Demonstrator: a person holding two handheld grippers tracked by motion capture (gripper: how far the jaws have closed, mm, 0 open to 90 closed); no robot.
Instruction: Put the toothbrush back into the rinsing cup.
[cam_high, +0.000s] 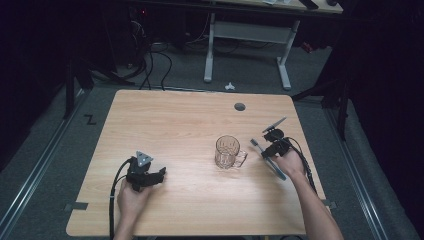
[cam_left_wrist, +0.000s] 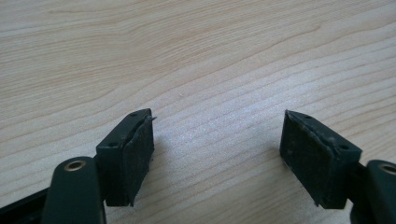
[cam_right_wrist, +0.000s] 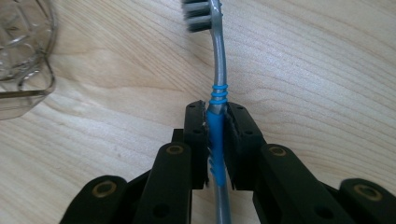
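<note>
Right tongs (cam_right_wrist: 215, 135) clench one toothbrush (cam_right_wrist: 217, 79) beside one glass mug (cam_high: 228, 152); left tongs (cam_left_wrist: 217, 154) gape, released.

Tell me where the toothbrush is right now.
The toothbrush is clamped in the right claw, at the table's right side in the high view, just right of the glass mug.

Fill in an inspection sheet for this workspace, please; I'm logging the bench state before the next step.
Surface: wooden table, bare wood grain, one round grommet hole near the far edge.
Job's things: toothbrush clamped at its blue grip, bristles pointing away; clear glass mug upright on the table, to the left of the toothbrush.
Clutter: nothing seen.
Grippers: right gripper shut on the toothbrush; left gripper open, nothing between its jaws, low over the wood.
Cables: one black cable trails from each gripper toward the person.
Surroundings: dark room, a white-legged desk and floor cables beyond the table.
</note>
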